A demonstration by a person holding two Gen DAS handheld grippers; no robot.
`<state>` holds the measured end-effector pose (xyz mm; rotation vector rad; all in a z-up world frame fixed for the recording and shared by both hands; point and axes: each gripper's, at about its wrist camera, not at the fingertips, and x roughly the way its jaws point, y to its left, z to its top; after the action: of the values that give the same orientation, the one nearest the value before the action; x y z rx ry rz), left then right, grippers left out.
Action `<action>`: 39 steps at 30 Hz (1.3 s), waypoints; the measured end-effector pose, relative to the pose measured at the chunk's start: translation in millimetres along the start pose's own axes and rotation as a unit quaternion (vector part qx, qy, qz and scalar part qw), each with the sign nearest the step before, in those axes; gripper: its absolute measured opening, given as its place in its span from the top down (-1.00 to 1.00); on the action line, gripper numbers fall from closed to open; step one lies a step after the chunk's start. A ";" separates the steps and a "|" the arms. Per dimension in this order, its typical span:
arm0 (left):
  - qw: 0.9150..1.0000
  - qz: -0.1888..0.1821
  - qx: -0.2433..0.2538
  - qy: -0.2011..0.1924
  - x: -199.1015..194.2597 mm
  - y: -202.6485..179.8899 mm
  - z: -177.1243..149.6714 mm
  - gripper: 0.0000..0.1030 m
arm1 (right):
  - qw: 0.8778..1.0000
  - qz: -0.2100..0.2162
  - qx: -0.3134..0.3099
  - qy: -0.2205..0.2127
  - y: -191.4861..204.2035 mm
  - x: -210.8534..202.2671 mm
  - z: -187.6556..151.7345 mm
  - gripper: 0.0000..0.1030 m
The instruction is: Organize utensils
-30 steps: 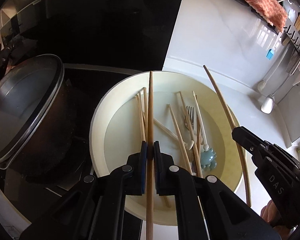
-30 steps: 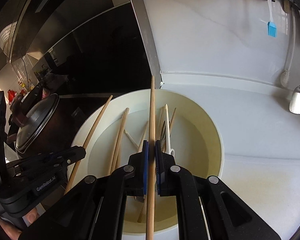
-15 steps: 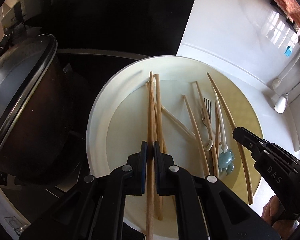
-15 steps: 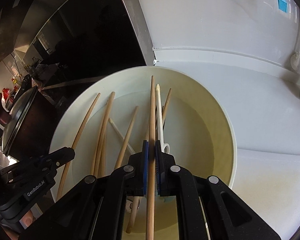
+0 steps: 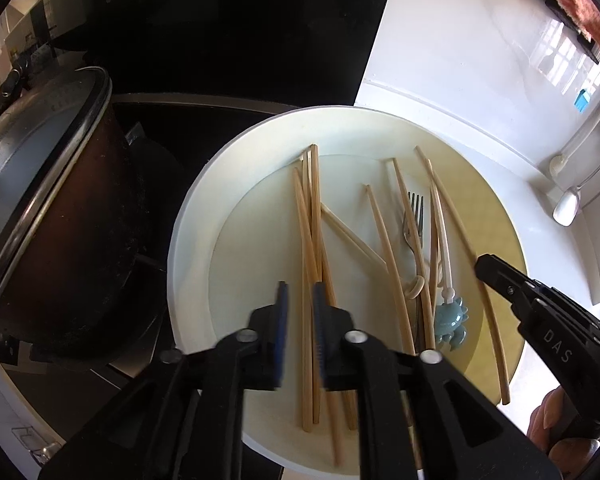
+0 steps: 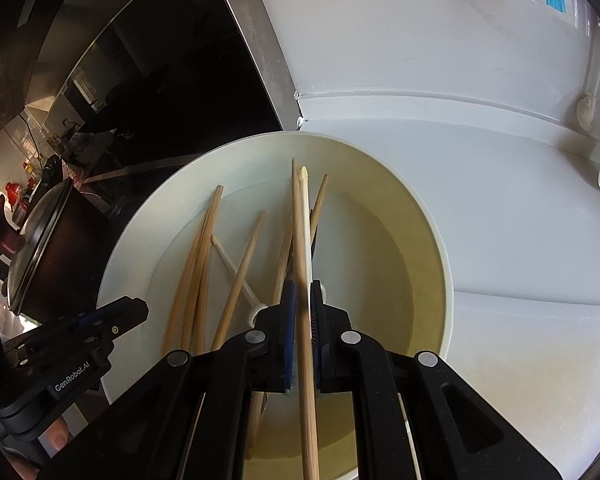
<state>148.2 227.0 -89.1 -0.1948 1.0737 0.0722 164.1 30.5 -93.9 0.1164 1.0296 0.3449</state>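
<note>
Left wrist view: left tool (image 5: 300, 302) parted and empty above the cream basin (image 5: 188, 240), where loose chopsticks (image 5: 310, 240), a fork (image 5: 414, 216) and a crab-handled utensil (image 5: 450, 316) lie jumbled, a lidded pot (image 5: 40, 184) standing to the left on the counter (image 5: 440, 80). Right wrist view: right tool (image 6: 302, 300) slightly parted around one wooden chopstick (image 6: 306, 320) over the same basin (image 6: 432, 240); whether it grips or only cradles cannot be told. Handling advice: lower each chopstick parallel beside the bundle and release near the basin floor to prevent bouncing and crossing.
</note>
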 end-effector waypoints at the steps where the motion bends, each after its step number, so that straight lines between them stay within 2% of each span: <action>1: 1.000 0.002 -0.001 -0.004 -2.8 -0.1 -0.3 0.31 | 1.000 -0.002 -0.001 -0.005 0.1 -4.2 0.2 0.87; 2: 1.000 0.006 -0.001 -0.010 -6.3 0.2 -0.8 0.23 | 1.000 -0.004 -0.003 -0.009 0.8 -6.6 1.8 0.86; 4: 1.000 0.014 0.000 -0.021 -13.4 0.5 -1.2 -0.05 | 1.000 -0.004 -0.007 -0.016 1.6 -13.5 2.8 0.69; 5: 1.000 0.015 0.000 -0.024 -16.6 0.9 -1.3 -0.13 | 1.000 -0.004 -0.009 -0.019 2.1 -17.2 2.8 0.51; 6: 0.999 0.017 -0.002 -0.028 -19.6 1.5 -1.3 -0.23 | 1.000 -0.004 -0.011 -0.021 2.8 -20.7 2.5 0.49; 8: 0.999 0.020 -0.005 -0.033 -25.3 2.2 -1.1 -0.30 | 1.000 -0.003 -0.016 -0.025 4.5 -26.9 1.8 0.48; 11: 0.999 0.029 -0.007 -0.036 -33.7 1.7 -0.2 -0.52 | 1.000 -0.005 -0.014 -0.024 5.1 -35.9 -0.2 0.27; 13: 0.999 0.034 -0.013 -0.038 -40.2 2.4 -0.5 -0.76 | 1.000 -0.004 -0.011 -0.023 5.4 -41.9 -1.3 0.17; 15: 0.998 0.039 -0.025 -0.037 -46.3 4.0 -1.9 -0.87 | 1.000 -0.006 -0.009 -0.019 4.5 -47.1 -2.2 0.02; 20: 0.999 0.037 -0.033 -0.014 -55.3 7.5 -6.6 -0.87 | 1.000 -0.011 0.001 -0.004 0.1 -58.1 -6.6 -0.06; 27: 0.999 0.038 -0.030 -0.015 -75.3 4.2 -13.7 -0.88 | 1.000 -0.018 0.009 0.015 -0.3 -70.9 -16.8 -0.16; 32: 0.998 0.054 -0.011 -0.010 -86.6 -5.1 -15.0 -0.88 | 0.999 -0.019 0.012 0.023 2.2 -80.1 -21.9 -0.16; 39: 0.998 0.054 -0.020 -0.010 -98.1 -1.9 -18.0 -0.88 | 0.999 -0.025 0.012 0.023 5.5 -91.8 -24.3 -0.18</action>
<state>86.2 225.2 -11.0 -0.1726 1.0623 0.1924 99.1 3.4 -29.9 0.1039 1.0812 0.2918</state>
